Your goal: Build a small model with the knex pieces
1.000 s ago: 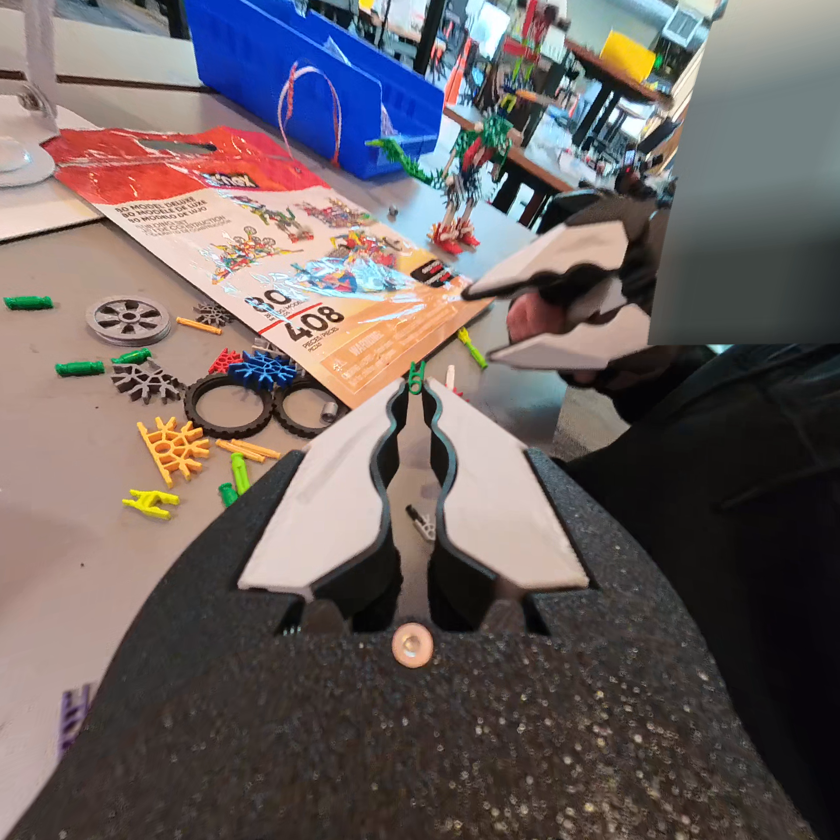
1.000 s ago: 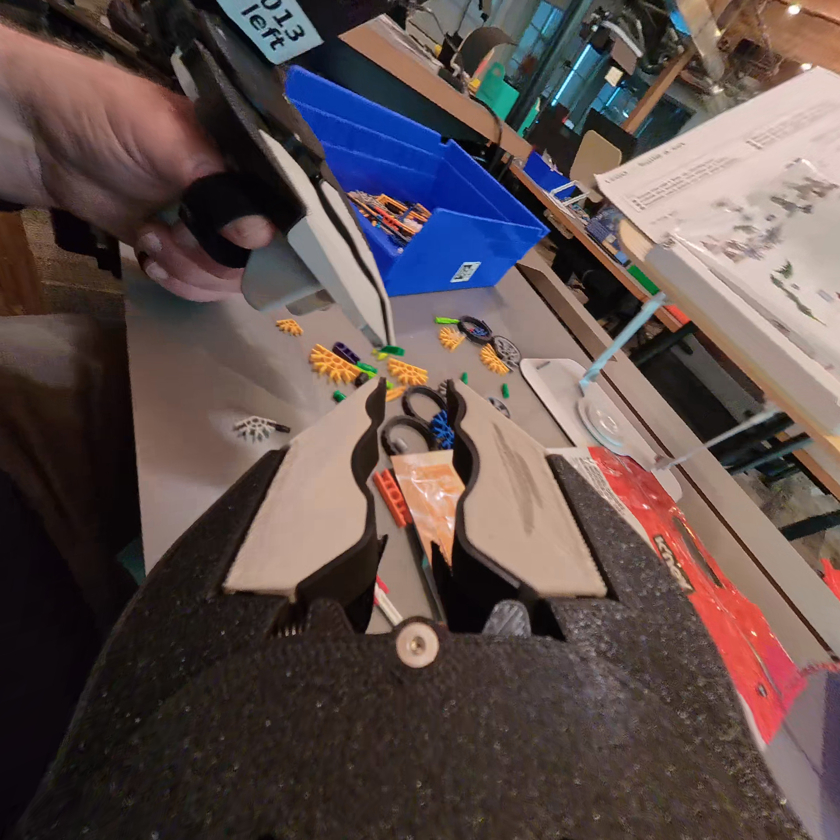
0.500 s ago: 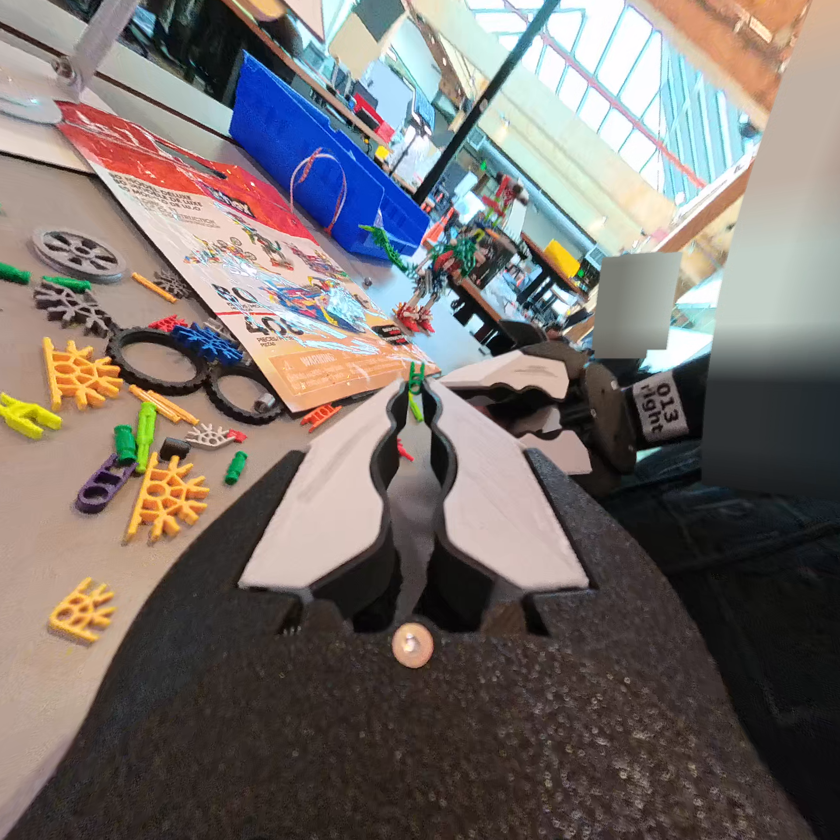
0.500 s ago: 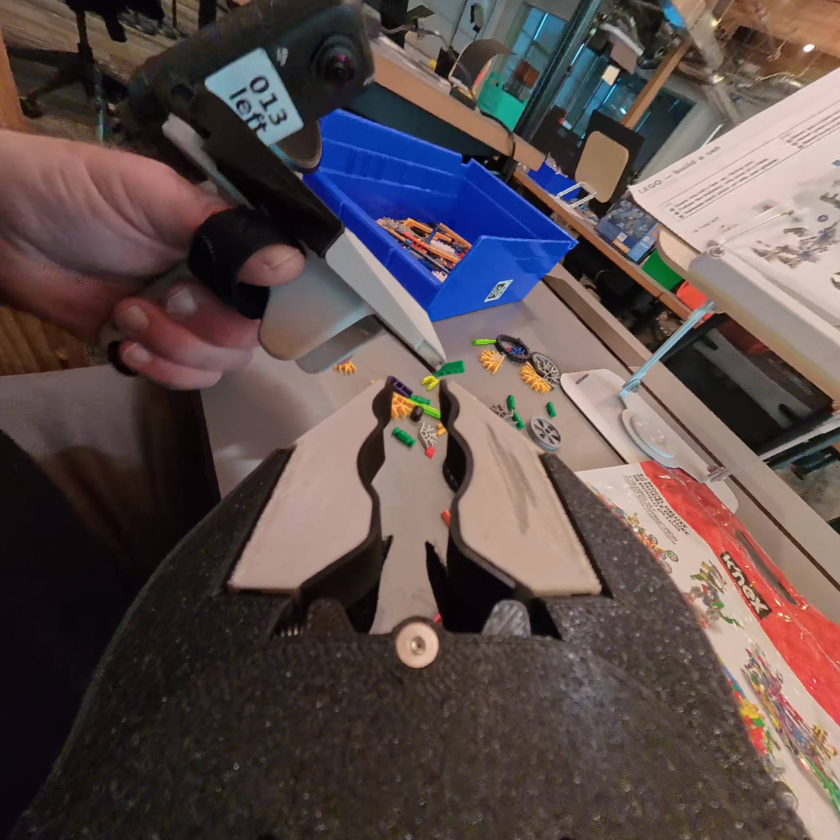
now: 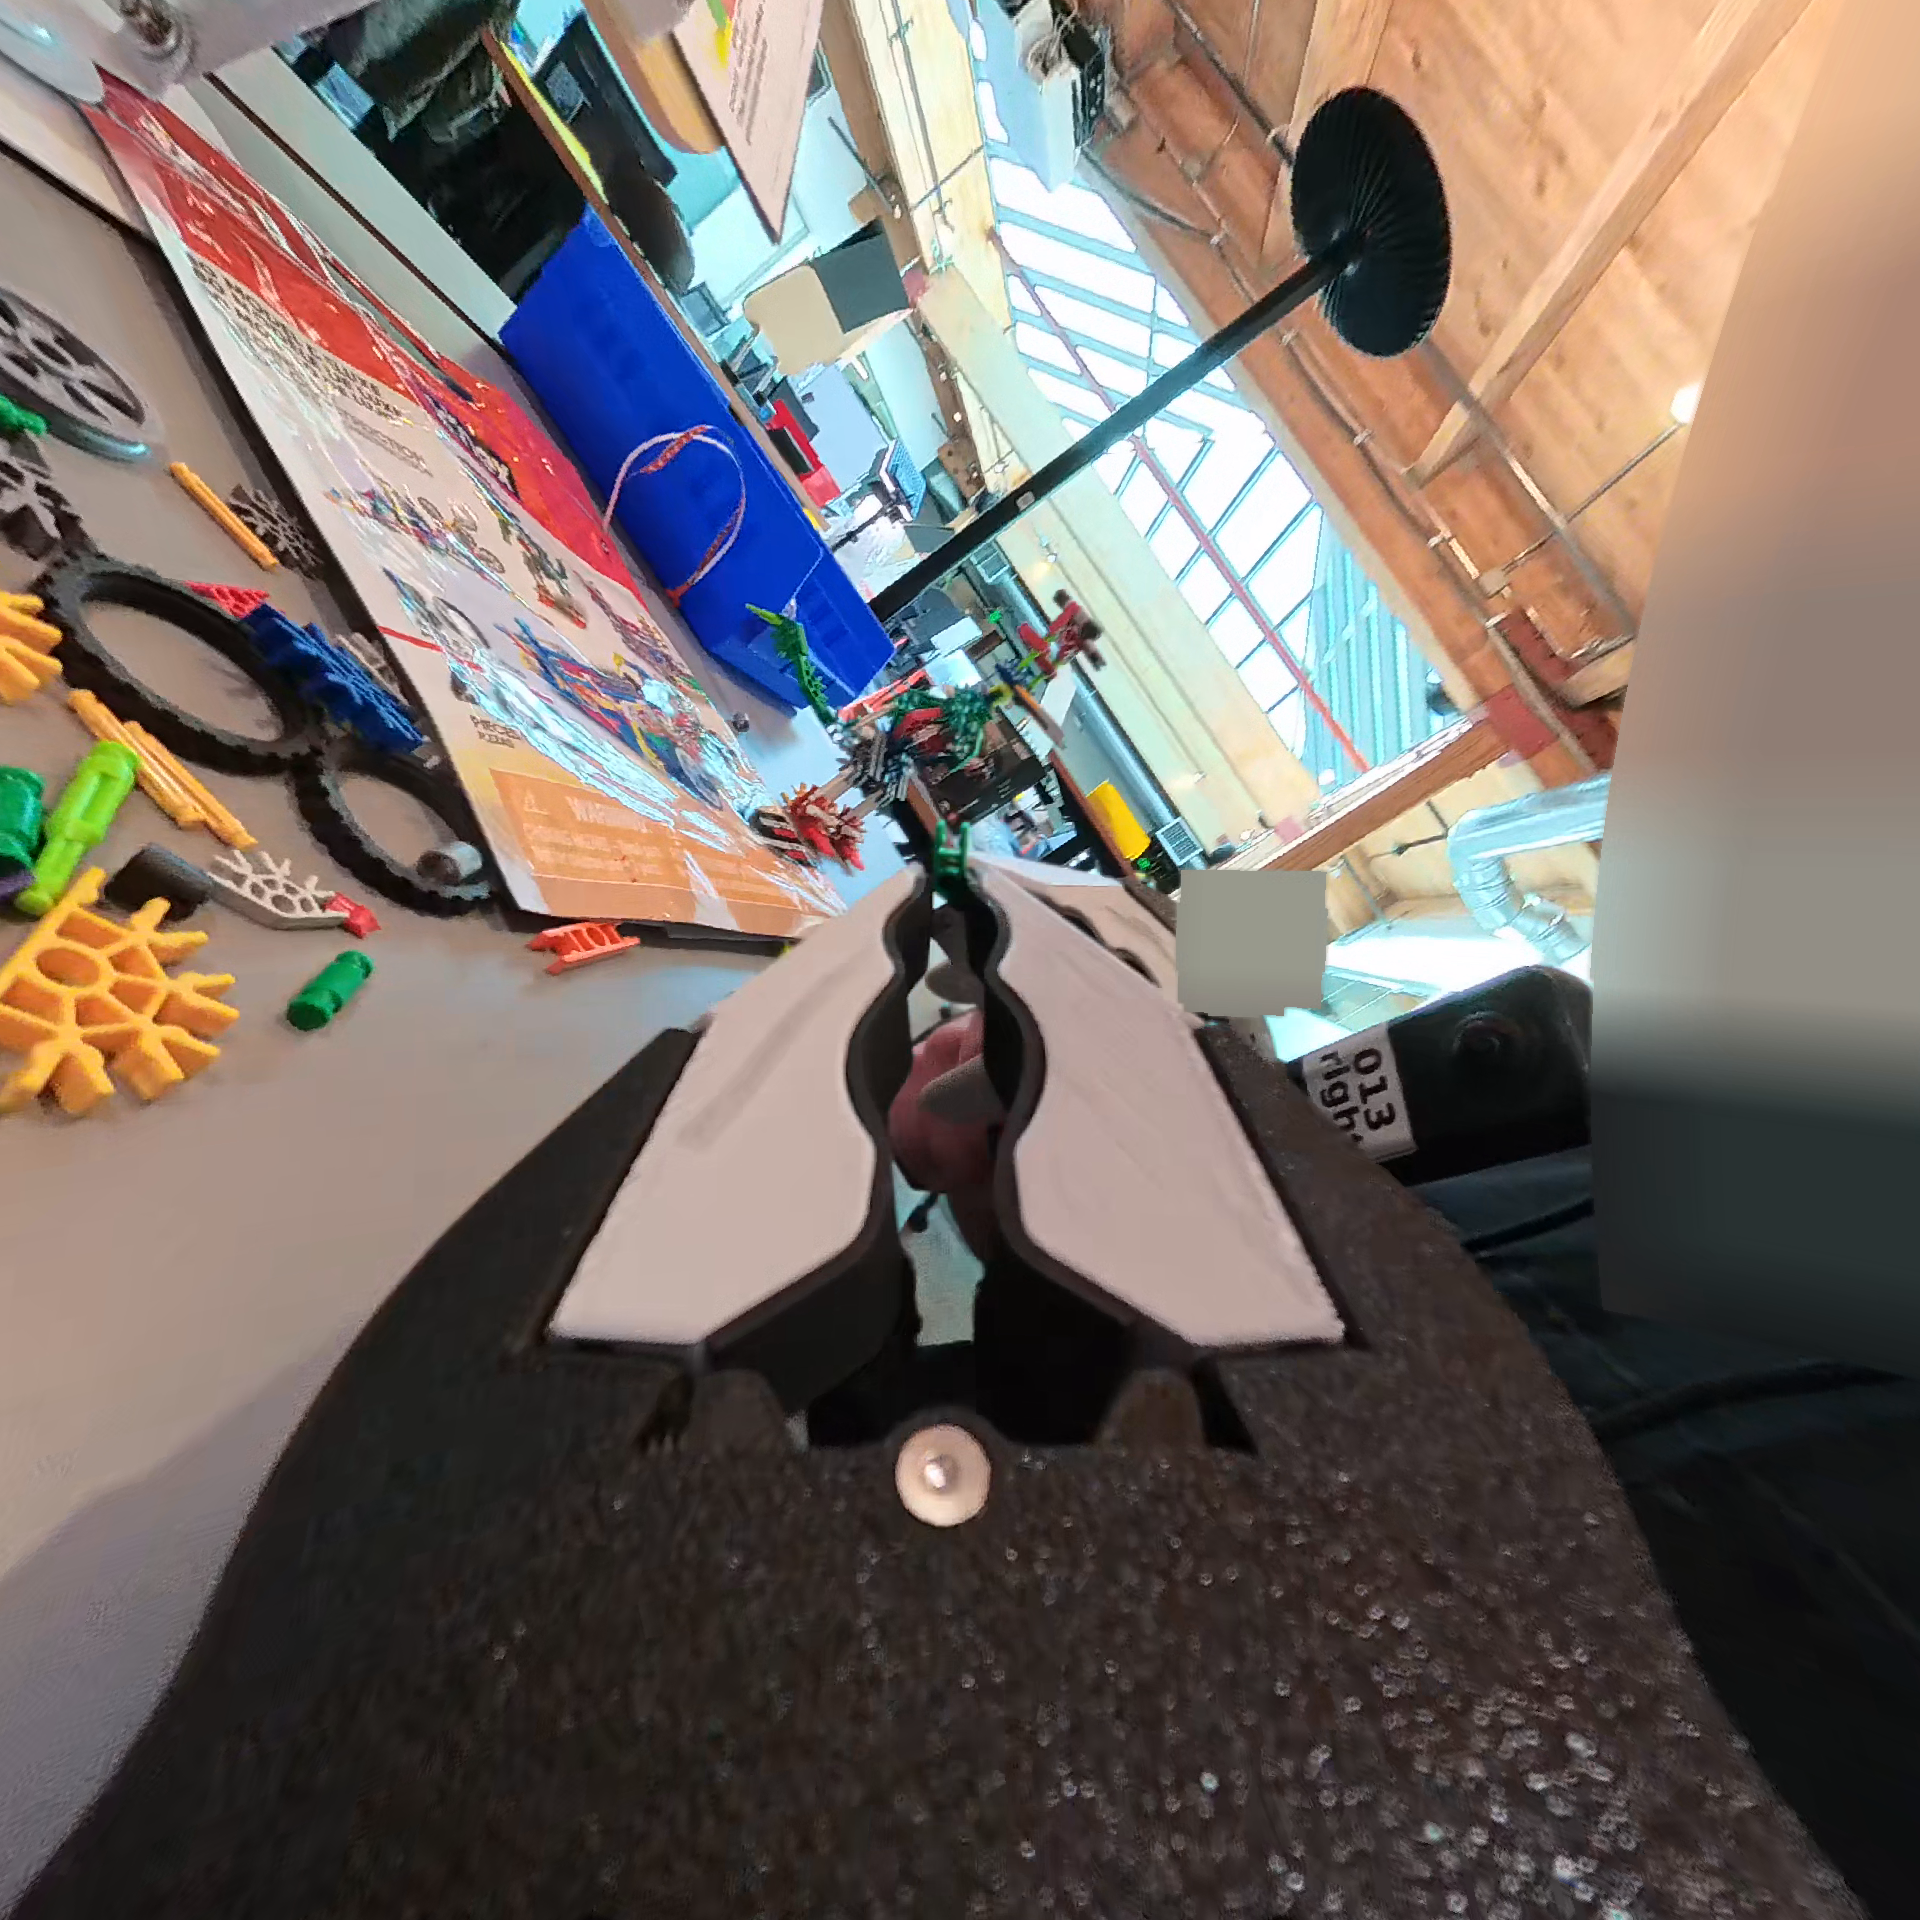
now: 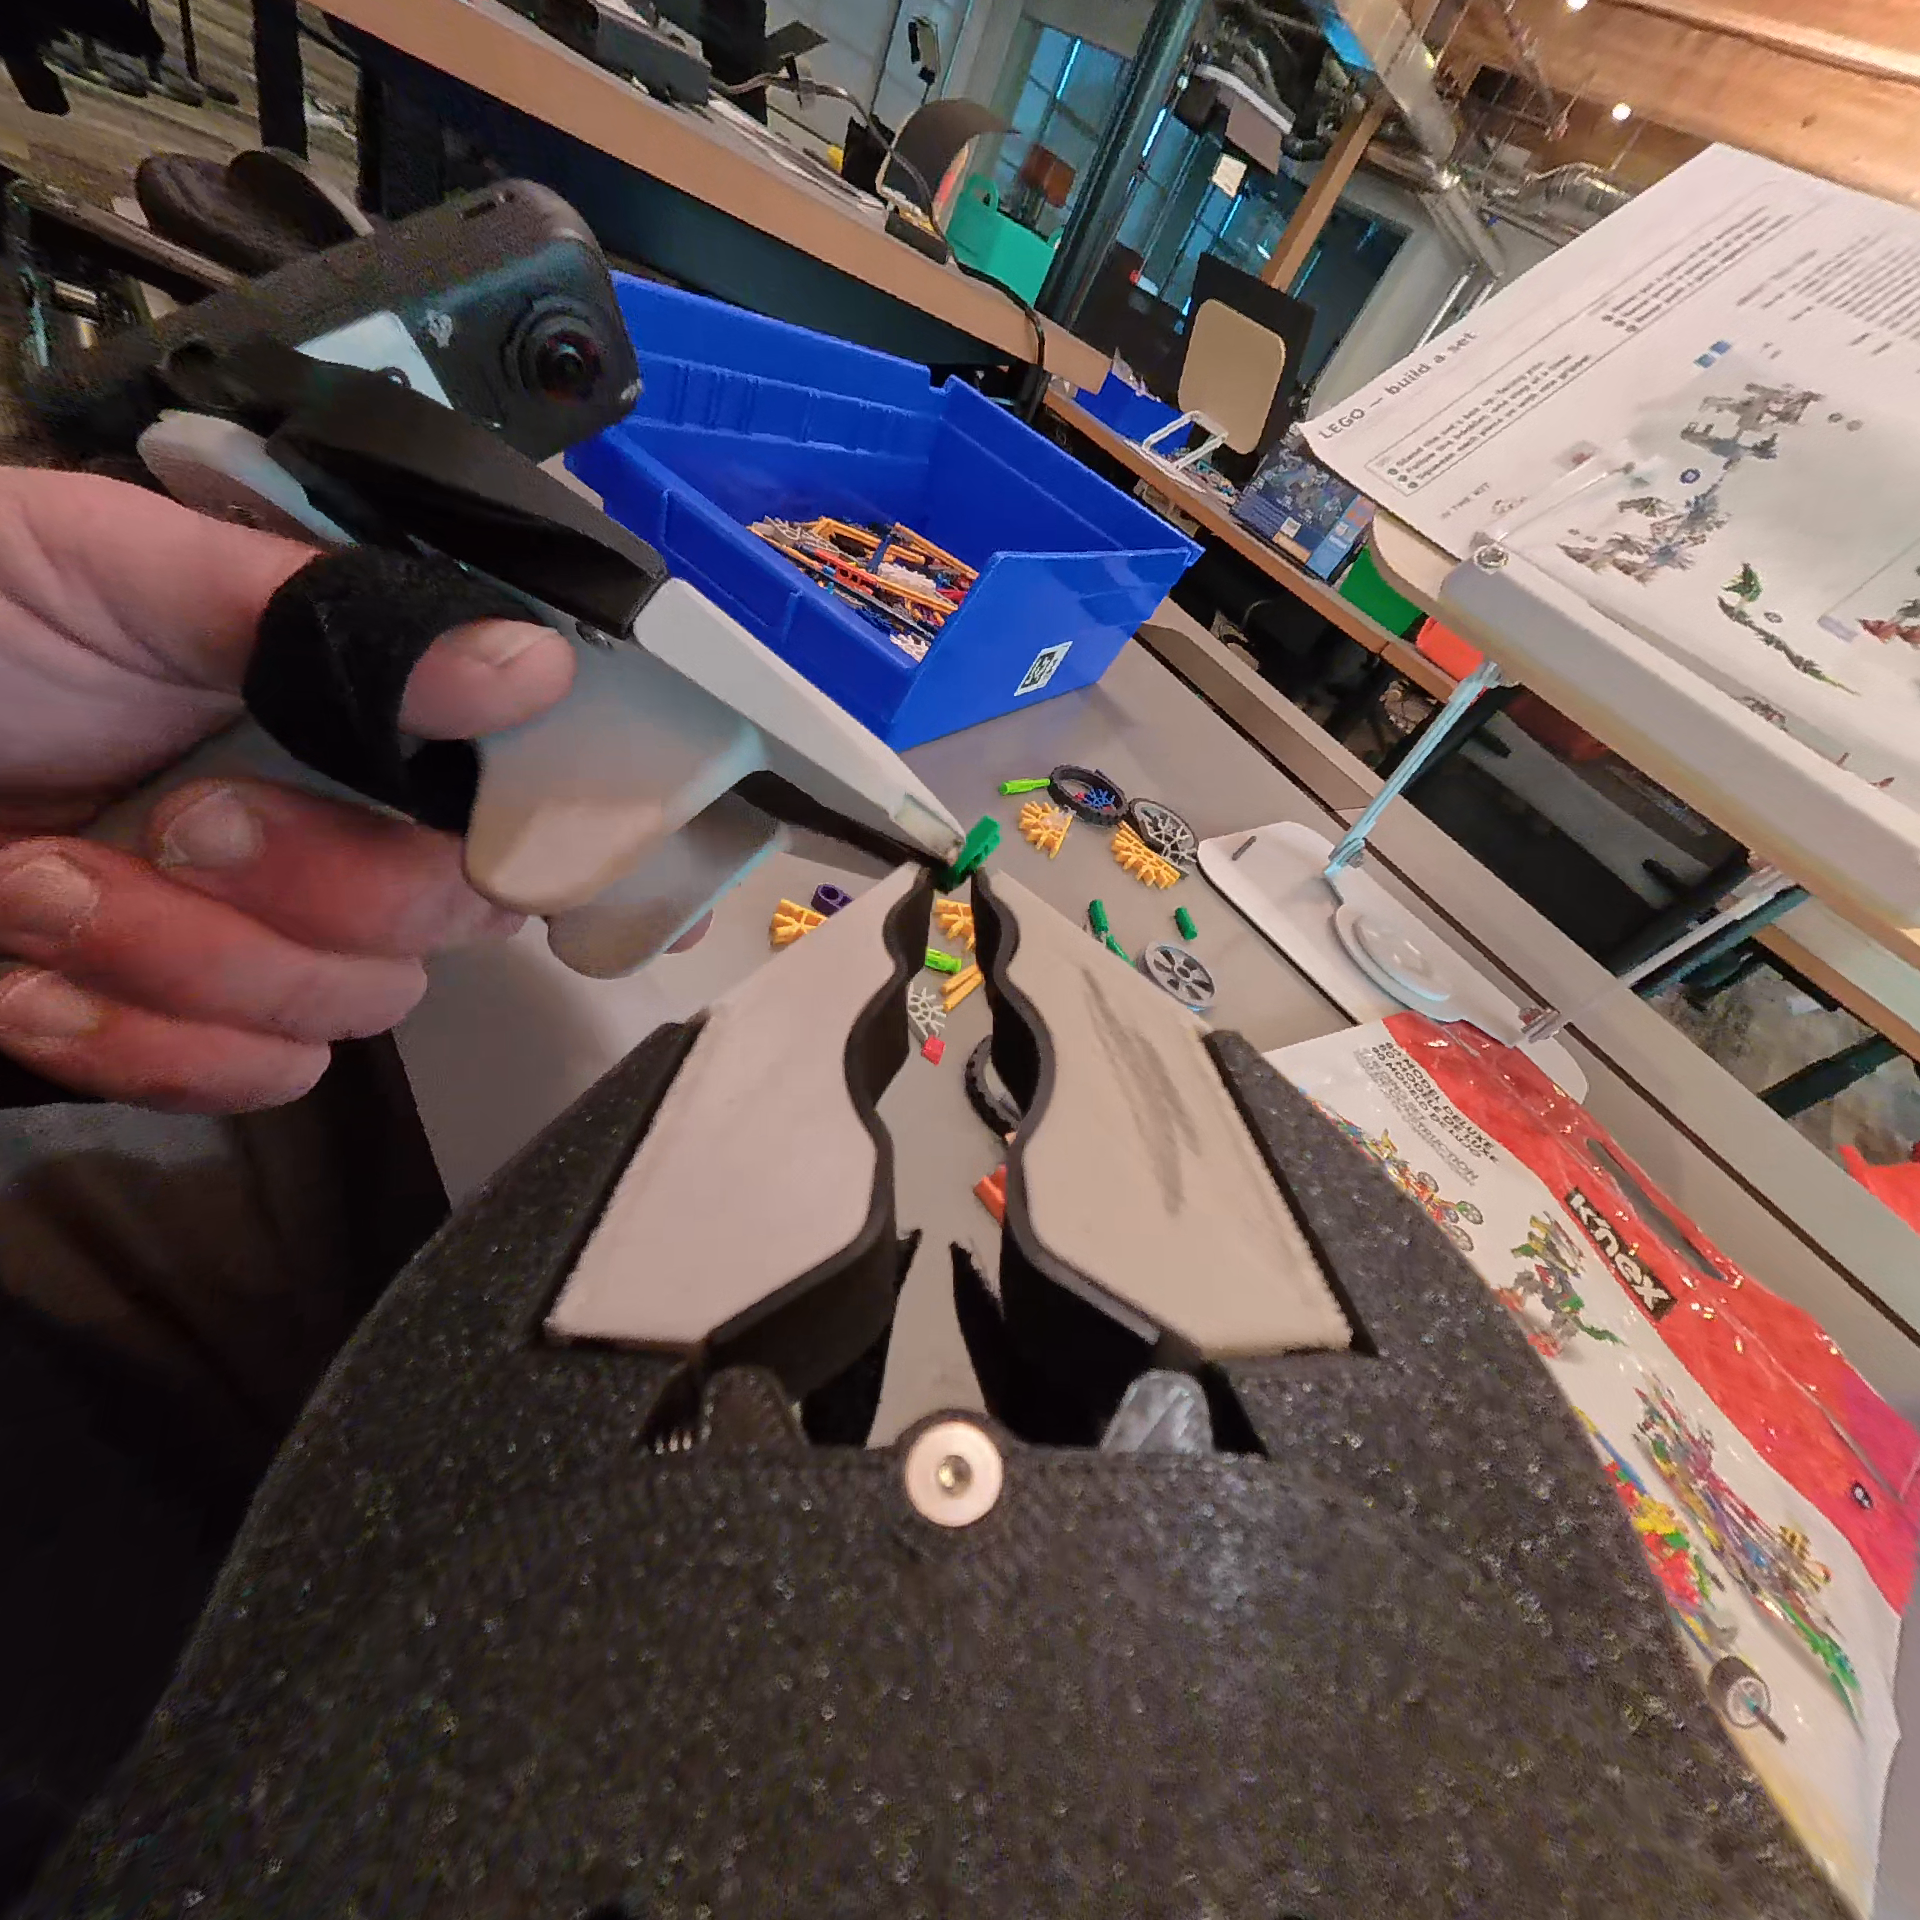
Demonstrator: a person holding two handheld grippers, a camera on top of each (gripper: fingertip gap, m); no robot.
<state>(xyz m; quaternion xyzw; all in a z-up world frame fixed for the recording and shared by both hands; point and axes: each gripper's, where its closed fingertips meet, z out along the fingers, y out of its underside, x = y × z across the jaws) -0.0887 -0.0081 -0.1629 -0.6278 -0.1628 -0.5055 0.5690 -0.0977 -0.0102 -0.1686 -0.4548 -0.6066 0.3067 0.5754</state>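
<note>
My left gripper [image 5: 950, 883] is shut on a small green connector piece [image 5: 948, 854] that sticks up from its tips, lifted above the grey table [image 5: 312, 1195]. In the right wrist view a hand [image 6: 156, 779] holds the left gripper [image 6: 940, 836], whose tips pinch the same green piece [image 6: 975, 840]. My right gripper [image 6: 951, 888] meets it tip to tip. Its jaws have closed to a narrow gap on the piece's lower end. The right gripper's fingers [image 5: 1112, 935] show just behind the left tips.
Loose parts lie on the table: yellow connectors [image 5: 94, 997], black tyre rings [image 5: 177, 665], a grey wheel [image 6: 1179, 971], green rods [image 5: 327, 987]. A red and white printed bag [image 6: 1662, 1299] lies flat. A blue bin [image 6: 935, 582] of parts and a paper sheet on a stand [image 6: 1662, 468] stand behind. Both grippers' tips are close together, under 4 cm apart.
Both grippers rose off the table and tilted up. The right gripper came up to the left tips and its jaws narrowed on the green piece. The left stayed shut on it.
</note>
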